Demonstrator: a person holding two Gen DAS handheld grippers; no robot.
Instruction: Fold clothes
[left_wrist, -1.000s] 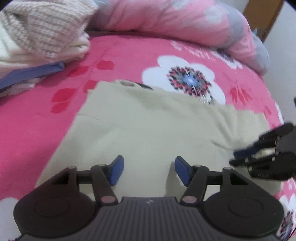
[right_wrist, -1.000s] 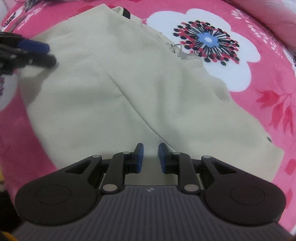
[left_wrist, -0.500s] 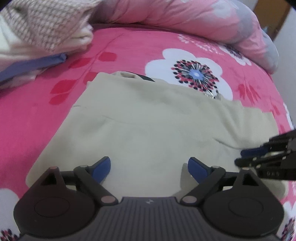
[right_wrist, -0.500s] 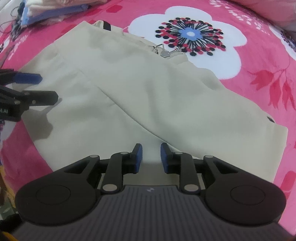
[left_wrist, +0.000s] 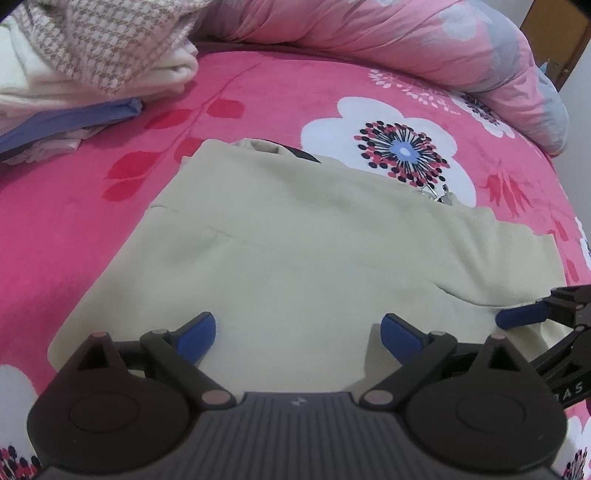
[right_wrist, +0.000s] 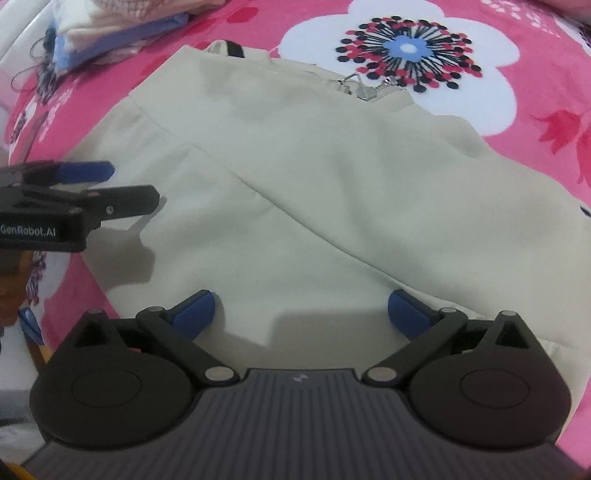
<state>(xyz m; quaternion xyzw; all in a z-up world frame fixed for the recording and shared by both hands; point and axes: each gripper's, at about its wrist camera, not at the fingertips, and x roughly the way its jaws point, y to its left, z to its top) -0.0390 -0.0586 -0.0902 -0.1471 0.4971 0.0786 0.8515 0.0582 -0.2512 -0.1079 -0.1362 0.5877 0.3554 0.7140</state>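
Left wrist view: pink floral bedspread, beige garment flat on it, folded. Left gripper spread wide, just opened, nothing pinched, over near hem. Right gripper likewise splayed, just opened, empty, above cloth.

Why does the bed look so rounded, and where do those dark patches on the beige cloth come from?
Both wrist views use fisheye lenses, so the pink bedspread bulges. In the right wrist view, the left gripper throws a soft shadow on the beige garment. In the left wrist view, shadows sit beside its fingertips; edges look slightly soft.
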